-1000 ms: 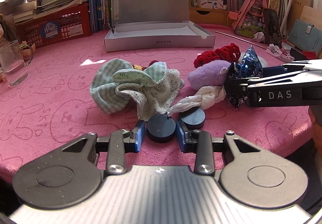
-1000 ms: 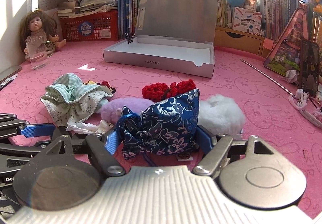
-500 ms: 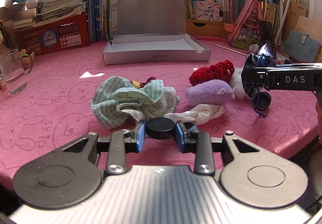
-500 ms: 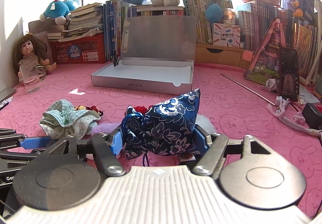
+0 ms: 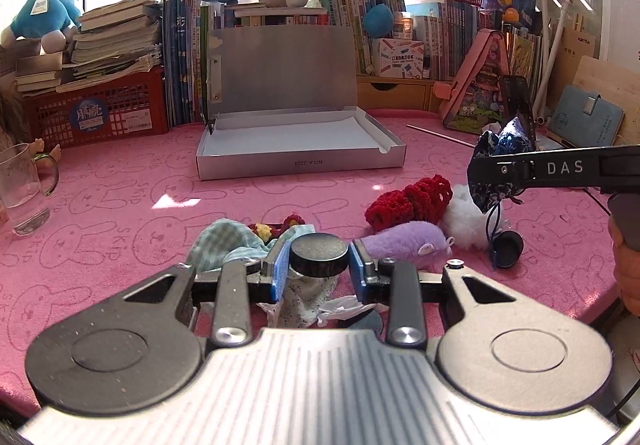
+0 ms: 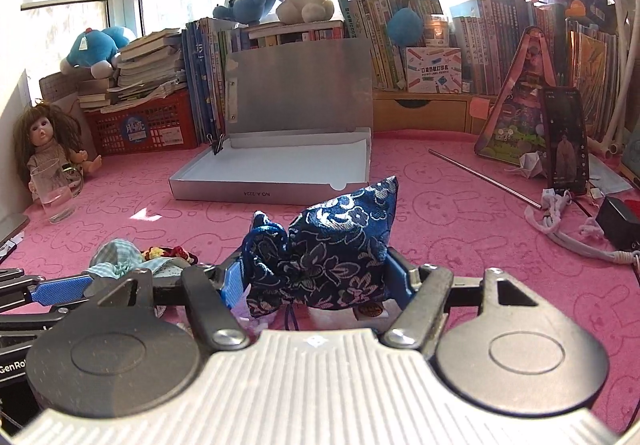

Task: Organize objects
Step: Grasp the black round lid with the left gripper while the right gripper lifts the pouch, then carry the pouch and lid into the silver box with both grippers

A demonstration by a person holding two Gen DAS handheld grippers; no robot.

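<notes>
My left gripper (image 5: 319, 263) is shut on a black round disc (image 5: 319, 254), held above a green checked cloth bundle (image 5: 224, 245). The right gripper (image 6: 316, 277) is shut on a blue brocade pouch (image 6: 324, 245), lifted off the pink table. In the left wrist view the pouch (image 5: 500, 149) hangs at the right; a small black piece (image 5: 508, 247) dangles on its cord. Below it lie a red crochet piece (image 5: 408, 201), a purple plush (image 5: 408, 243) and a white fluffy ball (image 5: 466, 215). An open silver box (image 5: 300, 163) stands behind, its lid upright.
A glass mug (image 5: 24, 193) and a doll (image 6: 44, 149) are at the far left. A red basket (image 5: 100, 113), books and plush toys line the back. A metal rod (image 6: 480, 177), a phone (image 6: 566, 141) and cables (image 6: 560, 223) lie at the right.
Both grippers have risen. The black disc left the table in the left gripper, and the pouch climbed above the plush toys in the right one.
</notes>
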